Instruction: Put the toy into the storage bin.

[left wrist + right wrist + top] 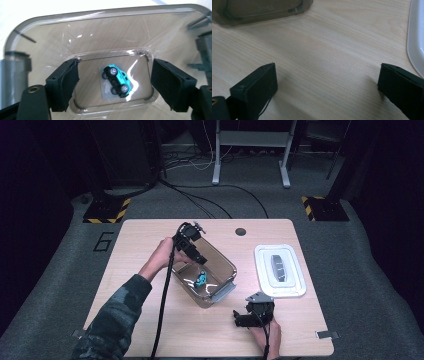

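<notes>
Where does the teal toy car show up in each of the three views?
High view: the teal toy car lies on the floor of the clear bin, centre of the table, just below the left claw.
Left gripper view: centre of picture, on its side, seen between the open jaws.
Right gripper view: not in it; a corner of the bin sits top left.
Shared landmark: the clear bin.

Grey carpet floor [60, 285], wood table [150, 320], cables [200, 200], dim bkgd
</notes>
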